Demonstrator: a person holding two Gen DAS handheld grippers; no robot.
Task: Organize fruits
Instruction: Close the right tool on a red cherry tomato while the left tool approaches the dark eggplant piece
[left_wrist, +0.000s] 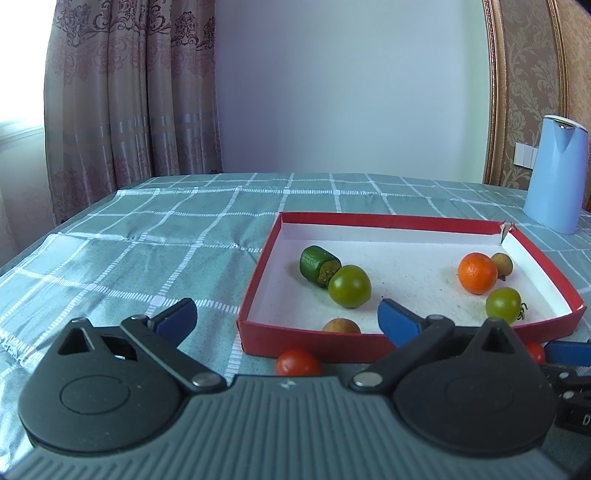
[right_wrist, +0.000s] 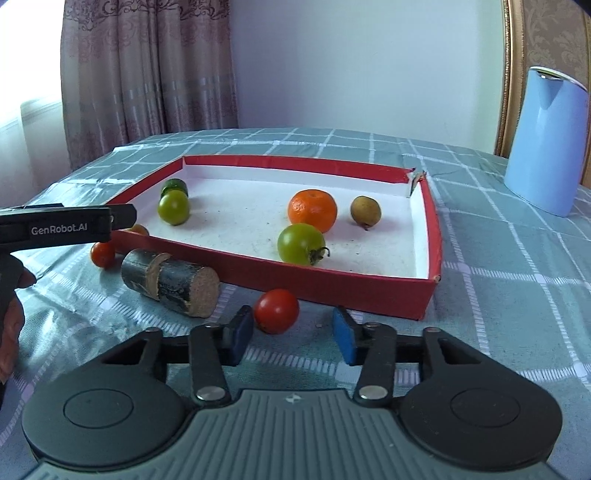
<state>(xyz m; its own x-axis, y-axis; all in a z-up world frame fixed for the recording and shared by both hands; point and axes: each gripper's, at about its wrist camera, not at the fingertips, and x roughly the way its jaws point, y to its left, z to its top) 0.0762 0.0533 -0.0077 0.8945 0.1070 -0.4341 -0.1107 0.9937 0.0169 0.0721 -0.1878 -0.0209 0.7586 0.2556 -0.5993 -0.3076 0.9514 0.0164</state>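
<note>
A red box with a white floor (left_wrist: 391, 220) (right_wrist: 428, 236) holds an orange (left_wrist: 477, 272) (right_wrist: 312, 210), two green tomatoes (left_wrist: 349, 286) (right_wrist: 301, 244), a cucumber piece (left_wrist: 318, 266) and two brown longans (right_wrist: 365, 210) (left_wrist: 341, 326). A red tomato (left_wrist: 298, 363) lies outside the box's front wall, just ahead of my open left gripper (left_wrist: 286, 319). My right gripper (right_wrist: 291, 332) is open, with another red tomato (right_wrist: 276, 311) just ahead between its fingertips. A sugarcane piece (right_wrist: 170, 282) lies on the cloth left of it.
A blue jug (left_wrist: 556, 173) (right_wrist: 543, 144) stands at the back right on the green checked tablecloth (left_wrist: 147, 236). Curtains hang at the back left. The left gripper's body (right_wrist: 66, 225) reaches in at the left of the right wrist view.
</note>
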